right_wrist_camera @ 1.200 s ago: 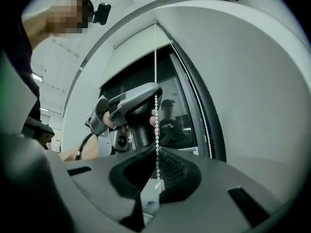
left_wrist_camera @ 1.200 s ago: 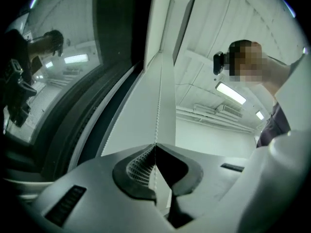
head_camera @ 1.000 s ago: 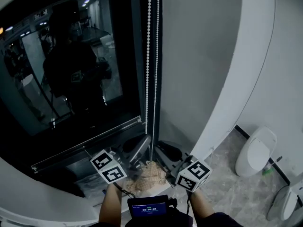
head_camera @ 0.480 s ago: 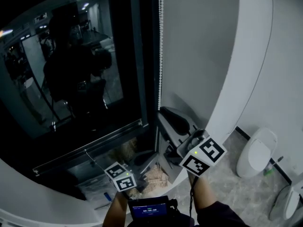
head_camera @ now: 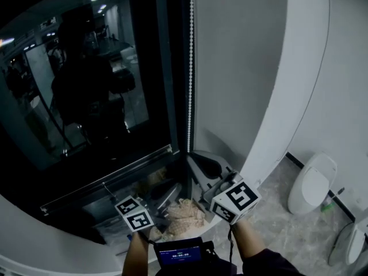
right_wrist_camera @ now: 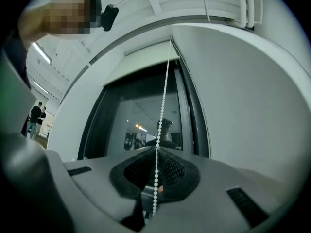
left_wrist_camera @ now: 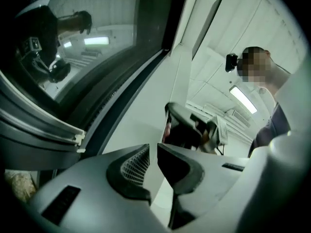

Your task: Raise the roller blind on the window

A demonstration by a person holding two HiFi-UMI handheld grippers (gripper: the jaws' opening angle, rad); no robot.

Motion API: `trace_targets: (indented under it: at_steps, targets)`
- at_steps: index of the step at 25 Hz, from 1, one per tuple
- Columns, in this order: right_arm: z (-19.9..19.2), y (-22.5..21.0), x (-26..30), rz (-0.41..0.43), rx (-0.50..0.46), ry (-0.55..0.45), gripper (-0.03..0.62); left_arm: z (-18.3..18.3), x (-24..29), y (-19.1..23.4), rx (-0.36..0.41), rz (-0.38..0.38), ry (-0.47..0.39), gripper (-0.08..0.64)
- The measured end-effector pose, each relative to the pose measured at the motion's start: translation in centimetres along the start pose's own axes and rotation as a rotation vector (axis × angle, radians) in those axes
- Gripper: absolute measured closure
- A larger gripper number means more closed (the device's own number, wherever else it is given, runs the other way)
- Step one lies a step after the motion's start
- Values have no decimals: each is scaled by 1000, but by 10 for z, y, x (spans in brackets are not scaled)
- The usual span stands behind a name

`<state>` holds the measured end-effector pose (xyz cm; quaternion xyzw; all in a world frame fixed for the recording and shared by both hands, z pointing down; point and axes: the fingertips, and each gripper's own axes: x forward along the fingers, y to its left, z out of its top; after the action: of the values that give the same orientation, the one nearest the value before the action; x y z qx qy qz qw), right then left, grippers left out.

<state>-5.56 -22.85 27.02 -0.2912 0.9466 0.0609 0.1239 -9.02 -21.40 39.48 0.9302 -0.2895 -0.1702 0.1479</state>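
Observation:
A white bead chain (head_camera: 190, 68) hangs taut beside the dark window glass (head_camera: 86, 85). In the right gripper view the bead chain (right_wrist_camera: 163, 106) runs down from a pale blind housing (right_wrist_camera: 143, 58) at the window top. It passes between the pads of my right gripper (right_wrist_camera: 156, 152), whose jaws are closing and pinch it. In the head view the right gripper (head_camera: 194, 157) sits at the chain's lower end. My left gripper (head_camera: 168, 190) is lower and to the left, off the chain. Its jaws (left_wrist_camera: 153, 147) stand slightly apart with nothing between them.
A curved white wall (head_camera: 287, 96) rises just right of the window. White toilet fixtures (head_camera: 310, 183) stand on the tiled floor at the right. A beige crumpled heap (head_camera: 184, 211) lies on the ledge below the grippers. The glass reflects a person.
The right gripper rose up the chain from beside the left one, then came down a little. The left gripper dropped away from the chain. One strand shows now instead of two.

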Motion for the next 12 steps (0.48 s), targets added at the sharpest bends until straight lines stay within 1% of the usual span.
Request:
trace_targets:
  at_steps: [2,4,6,9,12]
  targets:
    - [-44,4,-8,-11,24,87,575,19,-5,2,18,11,-38,545]
    - [-89,8,-20,-24,69,177,575,33,-7,-1,34,10,-65,545]
    - [-120,10,-30,-31,107,232,575,41,-7,-4,45,5,-79,545]
    - [-137,8,-35,-39,112,241,575,44,-2,-8,48,4,-83,545]
    - [-134,3,-36,-66,78,221,575,44,1,-11,41,4,-90,545]
